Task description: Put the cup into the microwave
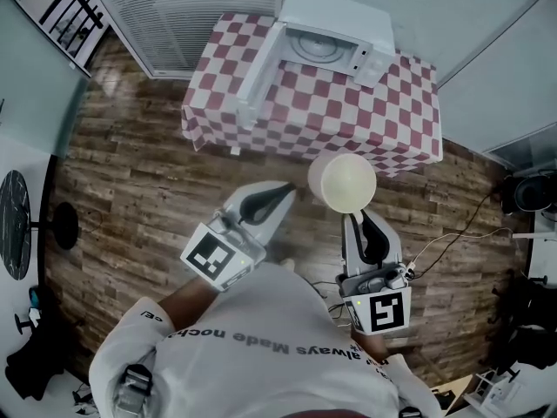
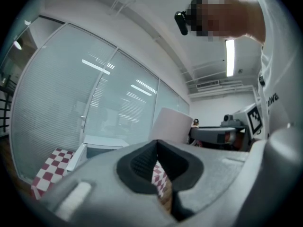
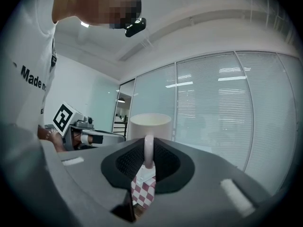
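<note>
A cream cup [image 1: 342, 181] hangs in the air in front of the table, its handle [image 3: 148, 150] pinched between the jaws of my right gripper [image 1: 357, 218]. The white microwave [image 1: 335, 42] stands on the checked table with its door [image 1: 259, 72] swung open to the left and the cavity showing. My left gripper [image 1: 285, 192] hovers just left of the cup, jaws together with nothing in them. In the left gripper view the cup [image 2: 170, 124] rises to the right behind the jaws and the microwave [image 2: 102, 145] lies ahead.
The table [image 1: 409, 111] wears a red-and-white checked cloth and stands against glass walls with blinds [image 1: 187, 16]. Wood floor [image 1: 130, 181] lies between me and the table. Cables [image 1: 452, 238] run on the floor at the right; a dark round stand [image 1: 61, 226] is at the left.
</note>
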